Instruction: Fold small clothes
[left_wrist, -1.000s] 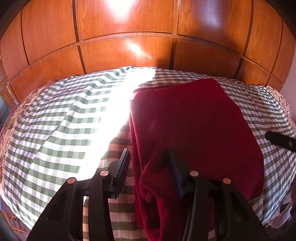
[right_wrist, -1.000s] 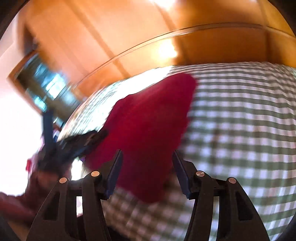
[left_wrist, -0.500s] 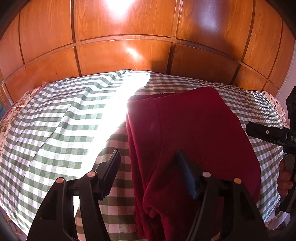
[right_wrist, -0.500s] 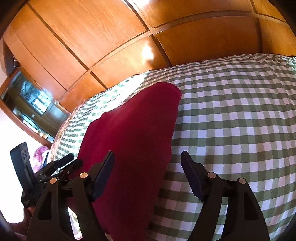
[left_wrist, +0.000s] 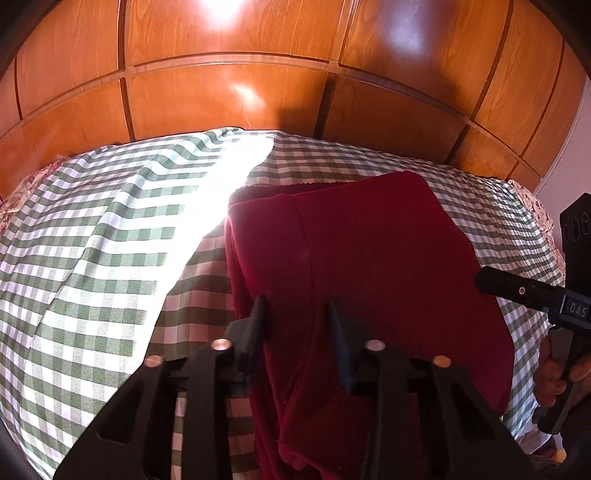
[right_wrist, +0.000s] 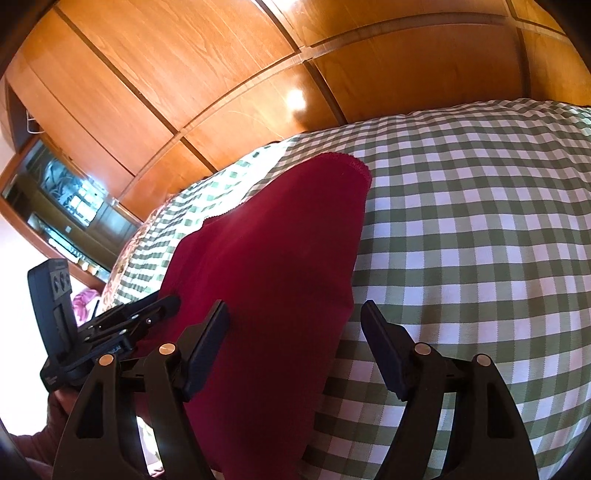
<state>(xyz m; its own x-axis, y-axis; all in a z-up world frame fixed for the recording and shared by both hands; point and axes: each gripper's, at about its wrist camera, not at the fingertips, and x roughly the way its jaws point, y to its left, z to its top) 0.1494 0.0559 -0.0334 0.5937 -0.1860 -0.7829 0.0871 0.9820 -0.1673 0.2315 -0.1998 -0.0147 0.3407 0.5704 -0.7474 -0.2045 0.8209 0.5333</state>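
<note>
Here, left tongs (left_wrist: 295, 310) just narrowed astride the red garment's (left_wrist: 369, 258) left edge, right tongs (right_wrist: 295, 321) agape over its right edge.

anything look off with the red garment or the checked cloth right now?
Mostly tidy. The red garment lies folded on the checked cloth, but its near left edge is bunched into uneven layers hanging over the front. A diagonal crease runs through the cloth. No damage visible.
</note>
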